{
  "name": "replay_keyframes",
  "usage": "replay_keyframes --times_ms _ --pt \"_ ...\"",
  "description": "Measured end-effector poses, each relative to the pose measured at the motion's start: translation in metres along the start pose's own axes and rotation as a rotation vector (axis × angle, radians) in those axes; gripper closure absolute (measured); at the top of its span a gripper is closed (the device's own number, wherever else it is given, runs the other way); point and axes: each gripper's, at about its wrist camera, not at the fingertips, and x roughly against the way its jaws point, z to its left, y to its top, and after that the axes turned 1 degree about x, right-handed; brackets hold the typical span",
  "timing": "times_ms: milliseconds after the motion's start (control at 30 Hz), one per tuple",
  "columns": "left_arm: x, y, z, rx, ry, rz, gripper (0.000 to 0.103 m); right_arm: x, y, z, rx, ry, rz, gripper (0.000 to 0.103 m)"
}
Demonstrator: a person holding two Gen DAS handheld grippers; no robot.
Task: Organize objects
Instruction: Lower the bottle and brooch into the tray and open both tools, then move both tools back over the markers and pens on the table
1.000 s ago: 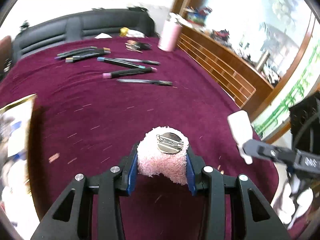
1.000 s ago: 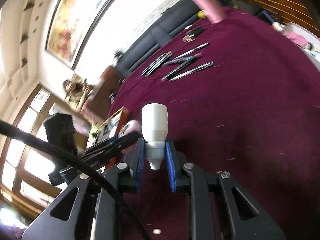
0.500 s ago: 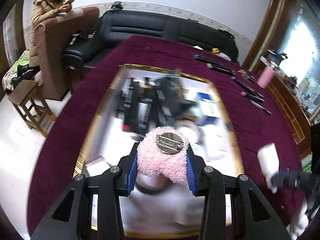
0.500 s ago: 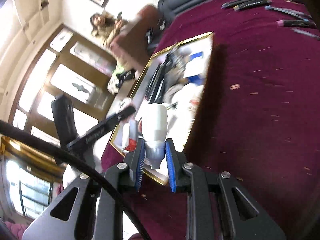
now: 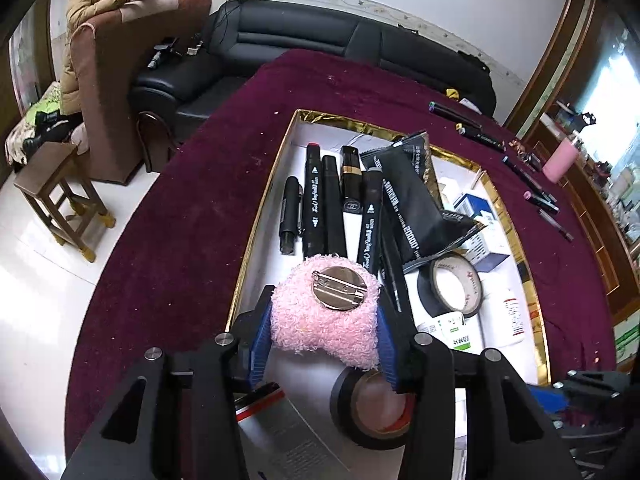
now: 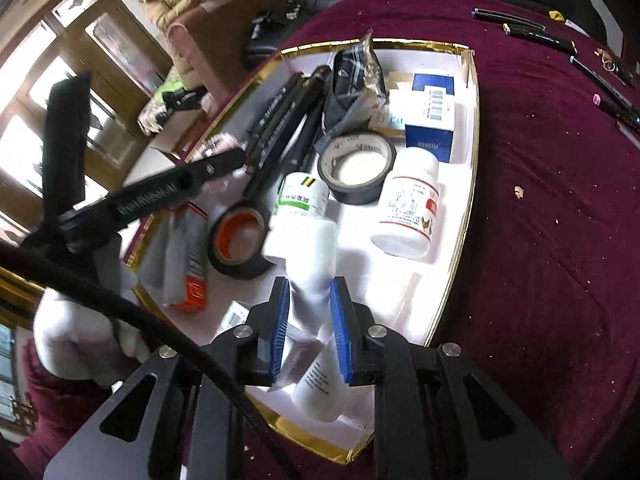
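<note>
A maroon velvet tablecloth is carrying a gold-rimmed white tray. From the left wrist, we are seeing the left gripper, jaws just easing wider, hugging a fluffy pink brooch above black markers. From the right wrist, the right gripper is pinching a blurred white bottle over tape rolls, which the other view only partly shows.

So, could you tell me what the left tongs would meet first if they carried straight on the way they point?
Probably the black markers lying in the gold-rimmed box, just beyond the pink fluffy brooch the left tongs carry; depth is hard to judge.
</note>
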Motion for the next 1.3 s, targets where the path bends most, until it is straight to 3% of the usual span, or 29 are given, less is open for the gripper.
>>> replay_keyframes --times_ms 267,333,433,567,667,767,1300 --pt "0.004 0.006 0.0 0.028 -0.071 0.012 0.044 0.022 -0.003 -0.004 -0.031 0.01 -0.057 0.077" --pt "0.012 0.007 -0.001 0.032 -0.091 0.0 0.033 0.032 -0.003 -0.005 -0.034 0.006 -0.088 0.072" --pt "0.034 0.004 -0.007 0.034 -0.135 -0.06 0.023 0.051 -0.006 -0.01 -0.037 -0.034 -0.153 0.065" --pt "0.067 -0.004 -0.024 0.034 -0.226 -0.143 0.007 0.077 -0.014 -0.014 -0.015 -0.163 -0.268 0.054" --pt "0.085 -0.012 -0.051 -0.018 -0.25 -0.19 0.007 0.097 -0.023 -0.015 0.023 -0.297 -0.351 0.05" --pt "0.093 -0.019 -0.083 -0.071 -0.253 -0.195 0.007 0.111 -0.031 -0.022 0.034 -0.374 -0.39 0.05" --pt "0.063 -0.051 -0.24 -0.324 -0.298 -0.048 0.007 0.176 -0.069 -0.107 -0.102 -0.561 -0.5 0.047"
